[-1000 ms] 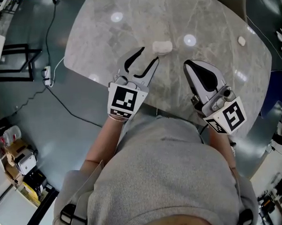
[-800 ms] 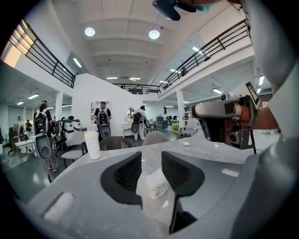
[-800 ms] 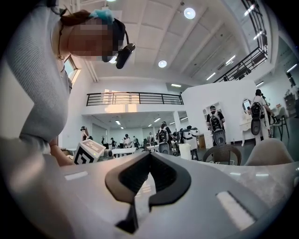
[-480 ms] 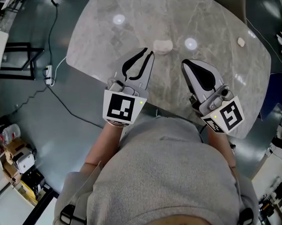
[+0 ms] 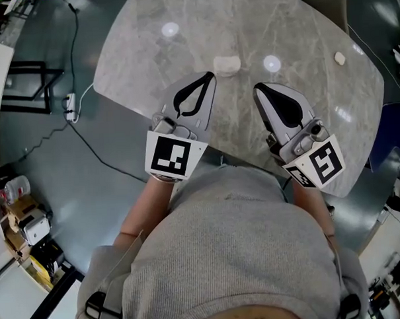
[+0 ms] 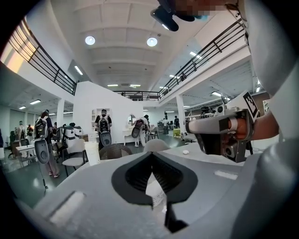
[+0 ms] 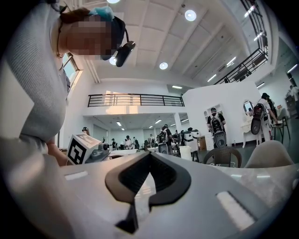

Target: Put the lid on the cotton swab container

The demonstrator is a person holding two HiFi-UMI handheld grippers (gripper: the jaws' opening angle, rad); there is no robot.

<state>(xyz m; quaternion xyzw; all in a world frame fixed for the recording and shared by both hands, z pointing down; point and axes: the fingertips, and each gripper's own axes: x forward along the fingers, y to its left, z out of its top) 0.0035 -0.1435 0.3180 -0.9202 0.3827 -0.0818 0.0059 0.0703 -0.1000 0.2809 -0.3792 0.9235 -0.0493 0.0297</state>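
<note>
Left gripper view shows your left gripper [image 6: 150, 157] clenched. Its jaws have just been closing, and the black pads meet at the tips with nothing caught between them. A teardrop gap stands behind the tips, and a pale patch shows through it that you cannot name from here.

Right gripper view gives the same for your right gripper [image 7: 148, 155]: pads together at the tips, nothing grasped.

Head view has both grippers over the near part of the worktop [image 5: 300, 39], side by side and apart, each pointing away from you.

The container [image 5: 226, 65] lies on the worktop just beyond the left gripper's tip, a little toward the right gripper, and neither touches it. It reads as a small pale oblong. Whether its lid is on, and what is in it, is too small to tell.

Well off to your right, near the worktop's far rim, a small pale bit [image 5: 340, 58] sits by itself.

Past the worktop's left edge a power strip [image 5: 68, 106] lies on the floor [image 5: 49, 182].
</note>
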